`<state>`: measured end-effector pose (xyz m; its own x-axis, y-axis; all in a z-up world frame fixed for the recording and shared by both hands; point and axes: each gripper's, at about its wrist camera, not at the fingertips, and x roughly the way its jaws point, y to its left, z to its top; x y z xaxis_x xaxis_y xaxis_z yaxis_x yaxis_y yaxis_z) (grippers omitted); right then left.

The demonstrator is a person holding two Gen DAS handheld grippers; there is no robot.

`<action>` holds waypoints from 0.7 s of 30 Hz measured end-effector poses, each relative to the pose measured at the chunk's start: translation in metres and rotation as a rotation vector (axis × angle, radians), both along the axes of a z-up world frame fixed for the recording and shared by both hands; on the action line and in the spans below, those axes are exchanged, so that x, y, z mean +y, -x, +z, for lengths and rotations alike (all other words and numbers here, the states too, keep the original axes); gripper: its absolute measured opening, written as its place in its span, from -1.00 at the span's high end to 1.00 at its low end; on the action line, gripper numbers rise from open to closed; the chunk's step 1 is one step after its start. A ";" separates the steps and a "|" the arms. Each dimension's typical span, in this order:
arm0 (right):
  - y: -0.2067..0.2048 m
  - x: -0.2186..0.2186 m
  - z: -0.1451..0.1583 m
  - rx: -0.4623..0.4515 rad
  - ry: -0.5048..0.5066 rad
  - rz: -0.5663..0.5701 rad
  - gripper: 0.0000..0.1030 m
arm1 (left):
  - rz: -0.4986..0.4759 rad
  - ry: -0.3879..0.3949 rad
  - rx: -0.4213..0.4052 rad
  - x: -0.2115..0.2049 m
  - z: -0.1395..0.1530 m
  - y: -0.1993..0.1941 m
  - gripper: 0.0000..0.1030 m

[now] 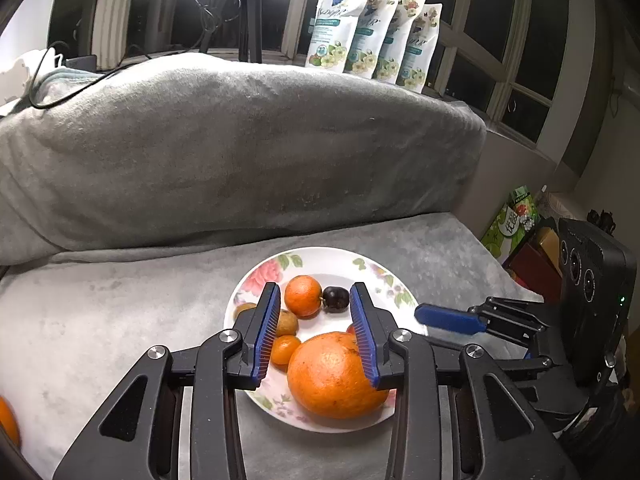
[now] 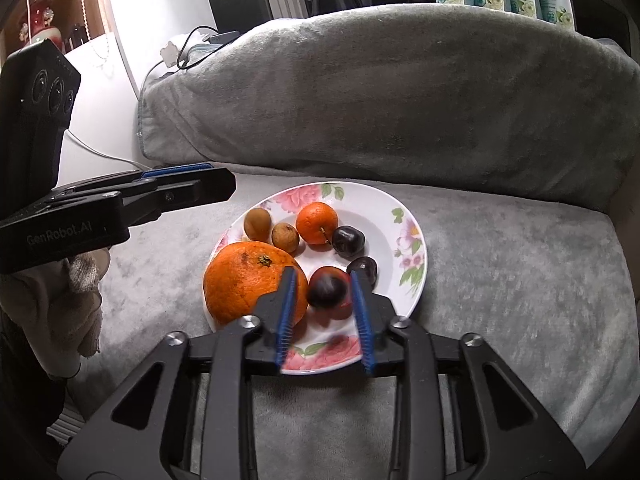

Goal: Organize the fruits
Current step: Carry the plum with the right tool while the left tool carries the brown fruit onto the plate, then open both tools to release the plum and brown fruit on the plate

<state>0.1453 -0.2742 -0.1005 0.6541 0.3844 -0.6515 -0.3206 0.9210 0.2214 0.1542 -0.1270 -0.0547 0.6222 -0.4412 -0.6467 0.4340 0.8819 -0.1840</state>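
Left gripper (image 1: 316,300): jaws apart, nothing pinched; it hangs over the near-left part of the plate, and the big orange lies low between its blue fingers without being clamped.
Right gripper (image 2: 324,288): jaws apart, with a dark red plum-like fruit (image 2: 328,289) between the pads; the fruit is blurred, so I can't say for sure whether a pad still touches it. It sits at the plate's near edge.
Gloved hand (image 2: 76,292): a pale knit glove shows under the left tool's body.
Plate (image 2: 384,216): white with pink flowers on the rim, lying on the grey cushion, near its front edge.
Big orange (image 2: 248,280): at the plate's near-left edge, the largest piece by far.
Small orange (image 2: 317,222): toward the plate's far side, stem touching a dark cherry (image 2: 348,241).
Second cherry (image 2: 362,267): just beside the right pad, toward the plate's right rim.
Brown fruits (image 2: 258,224): two small ones side by side at the far-left rim.
Little tangerine (image 1: 285,351): tucked against the big orange's left side.
Loose orange (image 1: 8,424): off the plate, at the cushion's near-left edge.
Back cushion (image 1: 240,152): grey, upright behind the plate.
Pouches (image 1: 372,32): four in a row on the sill above it.
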 end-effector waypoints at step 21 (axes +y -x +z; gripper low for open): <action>0.010 0.001 0.014 -0.077 0.017 -0.003 -0.91 | 0.035 0.017 -0.020 0.007 0.010 0.005 -0.52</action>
